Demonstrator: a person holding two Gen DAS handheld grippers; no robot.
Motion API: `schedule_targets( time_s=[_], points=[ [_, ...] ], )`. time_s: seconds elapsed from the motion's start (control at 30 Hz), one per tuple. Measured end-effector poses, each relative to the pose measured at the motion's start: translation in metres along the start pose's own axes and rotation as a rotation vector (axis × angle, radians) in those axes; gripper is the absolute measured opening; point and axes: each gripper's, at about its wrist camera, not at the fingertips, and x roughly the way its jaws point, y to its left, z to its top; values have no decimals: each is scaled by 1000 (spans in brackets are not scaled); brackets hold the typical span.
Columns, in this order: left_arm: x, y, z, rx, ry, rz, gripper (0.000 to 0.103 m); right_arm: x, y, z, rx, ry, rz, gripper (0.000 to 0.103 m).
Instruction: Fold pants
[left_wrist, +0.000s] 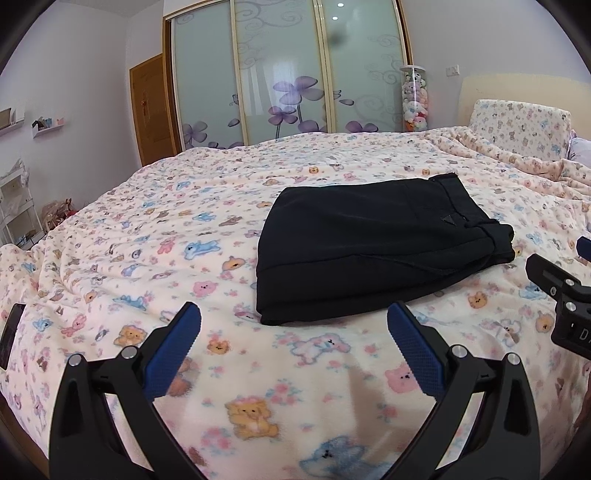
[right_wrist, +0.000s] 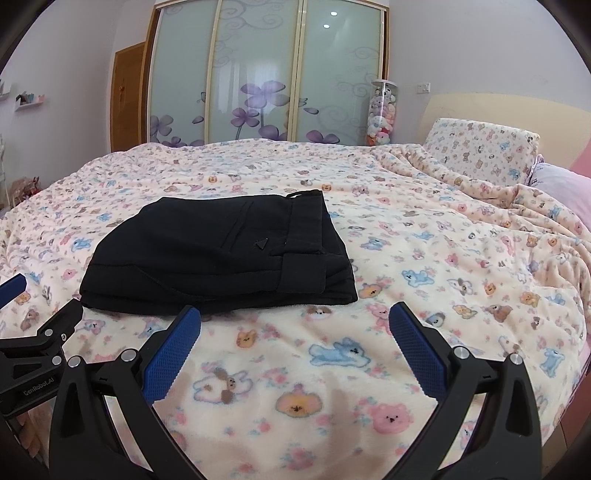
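Note:
The black pants (left_wrist: 376, 247) lie folded in a flat stack on the bed, waistband to the right. They also show in the right wrist view (right_wrist: 218, 254). My left gripper (left_wrist: 293, 314) is open and empty, just in front of the stack's near left corner, above the blanket. My right gripper (right_wrist: 295, 314) is open and empty, in front of the stack's near right corner. The right gripper's body shows at the right edge of the left wrist view (left_wrist: 561, 291). The left gripper's body shows at the left edge of the right wrist view (right_wrist: 40, 332).
The bed is covered by a pink blanket with a bear print (left_wrist: 184, 258). A pillow (right_wrist: 480, 151) and bunched blanket lie at the far right. A sliding glass wardrobe (left_wrist: 288, 70) and a tube of plush toys (left_wrist: 415, 99) stand behind the bed.

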Motion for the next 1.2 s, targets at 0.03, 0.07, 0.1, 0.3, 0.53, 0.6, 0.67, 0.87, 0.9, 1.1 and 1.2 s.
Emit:
schedule_targets(
  time_s=[0.03,0.07,0.1,0.3,0.53,0.6,0.67,0.87,0.9,1.1,1.2],
  points=[
    [0,0,0,-1,1,-1,101,1,0,0,0,0,0,102],
    [0,0,0,-1,1,-2,101,2,0,0,-1,2,1,102],
    [0,0,0,-1,3,-5,101,2,0,0,-1,3,-1,102],
    [1,-1,-1,-6,4,-12,101,2,0,-1,-4,6,1,102],
    [2,-2,-2,-12,12,-19,101,3,0,-1,-4,5,2,102],
    [2,-2,-2,-10,11,-18,101,3,0,-1,-4,7,3,102],
    [2,-2,-2,-8,9,-15,101,3,1,-1,-4,7,2,102],
    [-1,-3,-2,0,-9,-2,101,6,1,-4,-4,13,7,102],
    [-2,-4,-3,2,-9,-5,101,7,1,-4,-4,15,7,102],
    [-2,-3,-1,8,-4,-5,101,7,-1,-6,-5,18,9,102],
    [-2,-2,0,5,-1,-5,101,8,0,-4,-6,17,9,102]
  ],
)
